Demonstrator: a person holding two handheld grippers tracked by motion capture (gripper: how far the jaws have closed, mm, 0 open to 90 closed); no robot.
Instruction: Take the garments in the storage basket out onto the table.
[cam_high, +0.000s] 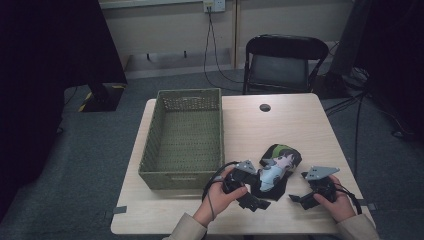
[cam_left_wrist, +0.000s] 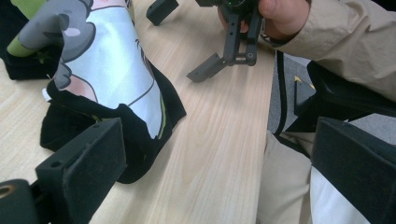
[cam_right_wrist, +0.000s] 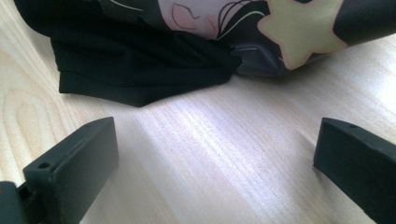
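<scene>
On the near half of the light wooden table, a crumpled black T-shirt with a printed cartoon figure is seen, lying just right of the green woven basket and between the two grippers. Left gripper is held in the person's left hand at the shirt's near left edge; jaws are spread wide apart, nothing clamped. From the left gripper view, one jaw is seen just at the black hem of the shirt, contact cannot be told; the other jaw is out past the table edge over the person's lap. Right gripper is held in the right hand, near the shirt's right side but apart from it; jaws are likewise wide apart, empty. In the right gripper view bare wood is seen between the jaws, with the shirt lying farther ahead, flat on the table. The right gripper is also seen in the left gripper view, its jaws low over the wood. A black folding chair is seen beyond the far table edge, and a small dark round mark on the tabletop near that edge. Basket interior is seen empty
</scene>
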